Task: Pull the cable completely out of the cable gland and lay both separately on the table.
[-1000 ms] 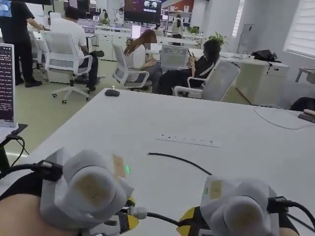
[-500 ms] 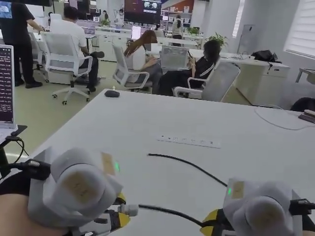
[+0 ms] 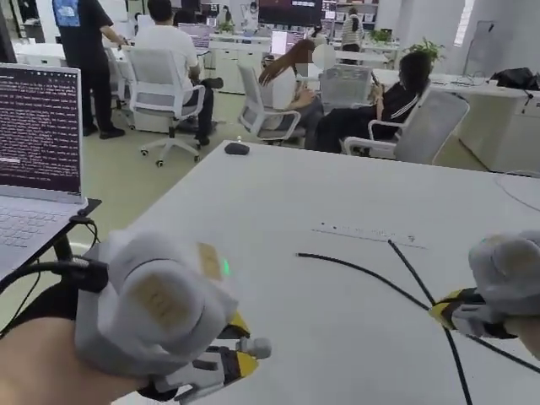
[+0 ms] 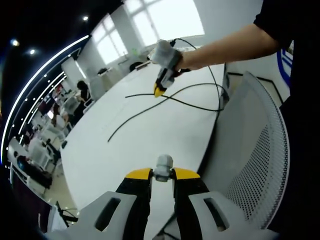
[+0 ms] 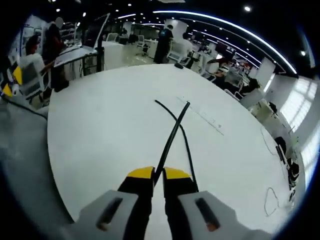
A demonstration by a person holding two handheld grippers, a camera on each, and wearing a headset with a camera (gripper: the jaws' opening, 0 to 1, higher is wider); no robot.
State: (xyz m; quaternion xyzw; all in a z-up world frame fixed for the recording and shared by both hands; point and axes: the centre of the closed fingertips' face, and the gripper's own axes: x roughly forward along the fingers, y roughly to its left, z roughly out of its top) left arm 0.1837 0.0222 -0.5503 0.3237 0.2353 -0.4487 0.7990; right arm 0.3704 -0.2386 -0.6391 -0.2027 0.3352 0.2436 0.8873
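The left gripper (image 4: 162, 176) pinches the little grey cable gland (image 4: 164, 163) between its yellow tips. The right gripper (image 5: 158, 175) squeezes the black cable (image 5: 172, 131) (a thin one), which runs out ahead of it across the white table (image 5: 100, 125).

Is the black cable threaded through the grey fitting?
No, the grey fitting sits alone in the left claw; the cable lies apart.
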